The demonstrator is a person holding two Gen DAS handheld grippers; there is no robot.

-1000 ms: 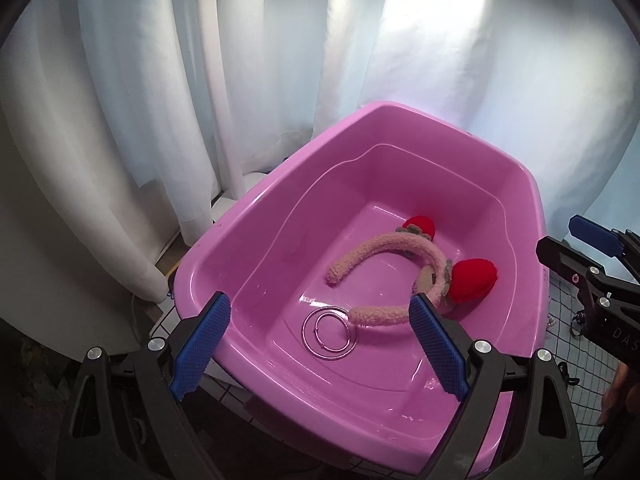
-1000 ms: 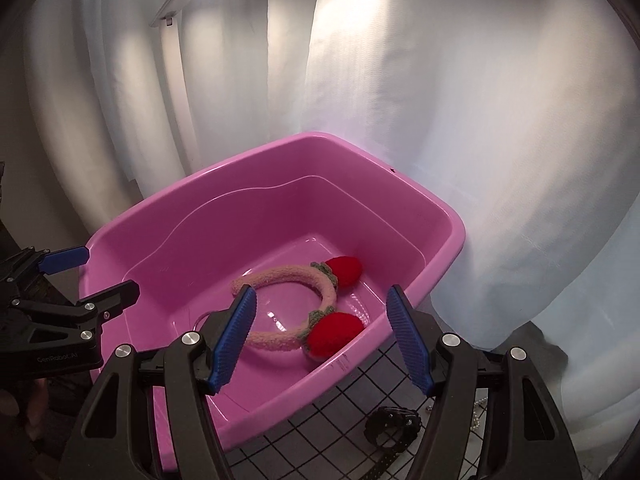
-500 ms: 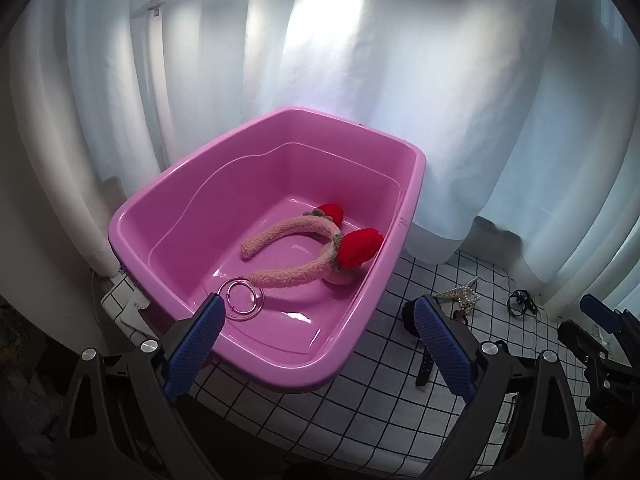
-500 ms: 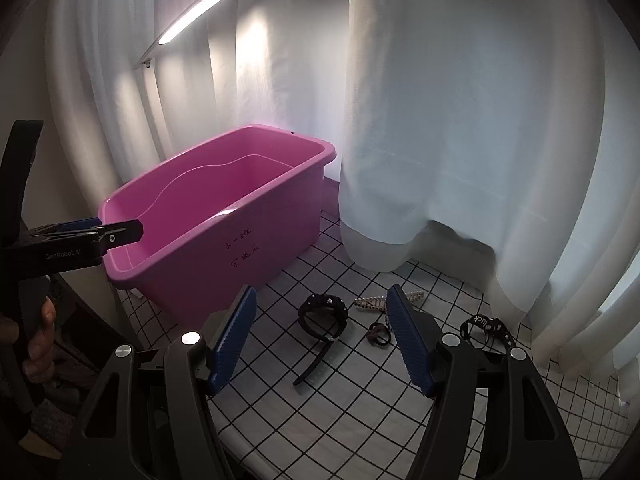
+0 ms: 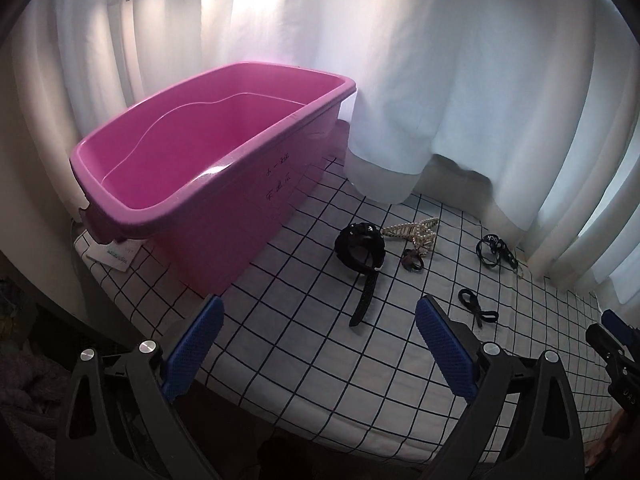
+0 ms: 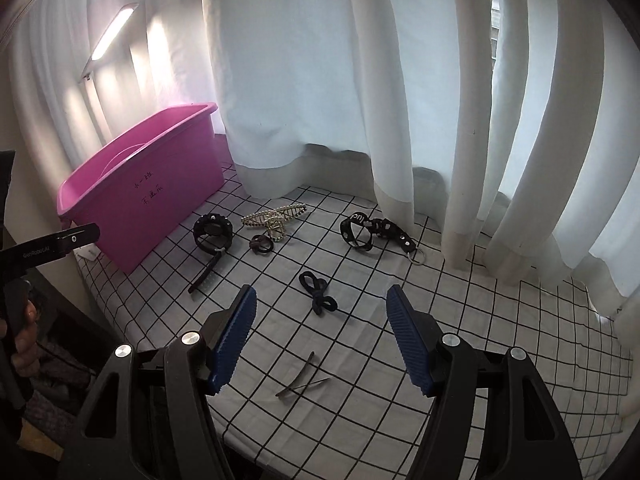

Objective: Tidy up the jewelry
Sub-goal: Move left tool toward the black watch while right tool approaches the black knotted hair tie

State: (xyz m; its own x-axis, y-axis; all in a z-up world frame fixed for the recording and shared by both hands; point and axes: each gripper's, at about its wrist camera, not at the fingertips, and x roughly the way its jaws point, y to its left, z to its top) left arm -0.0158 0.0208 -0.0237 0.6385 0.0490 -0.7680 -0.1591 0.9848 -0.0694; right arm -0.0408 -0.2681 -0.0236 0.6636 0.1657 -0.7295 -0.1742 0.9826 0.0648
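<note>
A pink tub (image 5: 240,216) stands at the left on a checked cloth (image 5: 320,364); its inside is hidden from here. On the cloth lie a black studded band (image 5: 360,246), a pearl hair clip (image 5: 416,230), a small dark clip (image 5: 412,264), a black lettered strap (image 5: 496,250) and a black hair tie (image 5: 476,306). My left gripper (image 5: 320,344) hangs open over bare cloth in front of the band. My right gripper (image 6: 322,332) is open and empty, just short of the hair tie (image 6: 318,294), with two hairpins (image 6: 302,380) below it.
White curtains (image 6: 304,80) hang close behind the cloth and reach onto it at the back and right. A strip lamp (image 6: 110,36) glows at the upper left. A white card (image 5: 112,256) sticks out under the tub. A person's hand (image 6: 24,328) holds the left gripper.
Both grippers swung right, away from the tub and out over the checked cloth. The headband and rings inside the tub dropped from sight. The left jaws spread slightly wider.
</note>
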